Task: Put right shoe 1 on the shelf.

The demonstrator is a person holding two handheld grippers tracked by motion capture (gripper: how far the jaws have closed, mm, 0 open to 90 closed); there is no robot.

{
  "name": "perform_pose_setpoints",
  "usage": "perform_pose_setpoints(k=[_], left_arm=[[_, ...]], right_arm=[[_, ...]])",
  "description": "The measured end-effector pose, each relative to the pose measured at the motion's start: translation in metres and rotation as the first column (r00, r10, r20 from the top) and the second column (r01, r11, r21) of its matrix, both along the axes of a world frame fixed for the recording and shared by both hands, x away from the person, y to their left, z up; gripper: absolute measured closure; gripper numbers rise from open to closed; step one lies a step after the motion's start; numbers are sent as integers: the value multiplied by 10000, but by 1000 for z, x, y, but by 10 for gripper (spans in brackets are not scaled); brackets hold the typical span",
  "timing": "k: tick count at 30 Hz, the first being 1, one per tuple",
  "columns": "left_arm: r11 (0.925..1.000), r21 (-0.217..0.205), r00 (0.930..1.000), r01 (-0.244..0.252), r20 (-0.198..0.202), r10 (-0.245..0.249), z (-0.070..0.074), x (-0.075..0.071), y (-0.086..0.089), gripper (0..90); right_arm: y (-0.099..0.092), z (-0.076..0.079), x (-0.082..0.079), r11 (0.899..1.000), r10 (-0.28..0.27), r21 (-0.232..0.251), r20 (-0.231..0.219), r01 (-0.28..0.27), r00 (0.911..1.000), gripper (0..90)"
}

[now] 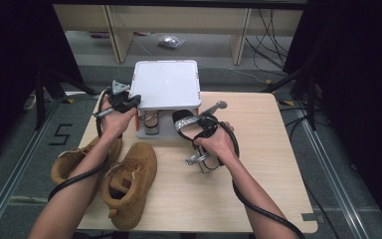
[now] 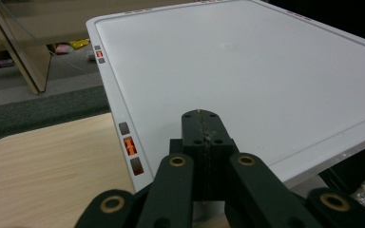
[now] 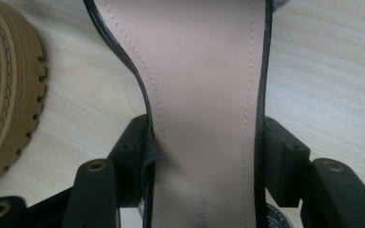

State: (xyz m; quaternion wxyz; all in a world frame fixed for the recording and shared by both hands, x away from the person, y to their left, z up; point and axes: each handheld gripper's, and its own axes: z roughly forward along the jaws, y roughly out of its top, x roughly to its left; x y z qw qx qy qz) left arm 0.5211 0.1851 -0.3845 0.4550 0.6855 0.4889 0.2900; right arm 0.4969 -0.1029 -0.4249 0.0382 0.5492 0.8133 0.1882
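Right gripper (image 3: 204, 161) clamped across a sandal (image 3: 204, 85), one jaw on each edge of its beige insole, pads pressed against the black rim. In the high view, same gripper (image 1: 205, 130) held up over the table (image 1: 258, 149), sandal (image 1: 186, 122) sticking out toward the rack, its glittery strap catching light and its thin heel (image 1: 214, 107) pointing up and to the right. More straps dangling under the right hand (image 1: 218, 144).

Left gripper (image 2: 204, 135) closed, jaws pressed flat together with nothing between, tip poised over the front part of a white rack top (image 2: 247, 66). In the high view, left gripper (image 1: 124, 102) at the rack's left front corner, left hand (image 1: 113, 119) just behind it.

Rack (image 1: 166, 84) at the far middle of the table, white top on short legs, a second sandal (image 1: 151, 122) tucked on the lower level beneath it.

Near left, a pair of tan boots: one boot (image 1: 129, 181) lying on the table, the other (image 1: 72, 159) at the table's left edge, partly under the left forearm. Ridged tan boot sole (image 3: 4, 95) also seen at the left of the right gripper view, near the held sandal but apart from it.
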Motion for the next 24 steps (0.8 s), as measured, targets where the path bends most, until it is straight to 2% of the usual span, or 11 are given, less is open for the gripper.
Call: perform_pose_setpoints(k=[4,12,13,15,17,18,20,21,22,23,24], left_arm=[[10000,-6,10000,-11,-6,11,0,0,0,898],[10000,6,10000,22,18,-22,0,0,0,898],[10000,8,10000,19,11,-19,0,0,0,898],[10000,20,10000,18,-7,-18,0,0,0,898],[10000,22,10000,21,-13,-21,0,0,0,898],[10000,6,10000,15,-16,-15,0,0,0,898],[10000,-5,10000,17,-14,-17,0,0,1,898],[10000,-13,10000,14,-17,-14,0,0,1,898],[10000,-18,10000,12,-17,-12,0,0,0,898],[10000,-1,10000,19,-16,-19,0,0,0,898],[10000,-2,10000,18,-18,-18,0,0,0,898]], right_arm=[[5,-2,2,9999,-119,-118,-31,119,9999,440],[12,-6,6,9996,-288,84,90,287,9995,440],[12,-7,7,9998,-180,2,173,180,9997,440],[15,-7,8,9991,-415,34,182,414,9990,440],[17,-9,9,9994,-350,-31,276,351,9990,440],[19,-9,8,9984,-548,161,265,543,9981,440],[22,-11,9,9980,-594,244,275,587,9979,440],[22,-10,10,9985,-527,132,251,523,9983,440],[24,-11,10,9977,-649,234,345,641,9973,440],[24,-12,11,9984,-537,168,418,531,9977,440],[26,-12,11,9970,-725,295,367,714,9967,440]])
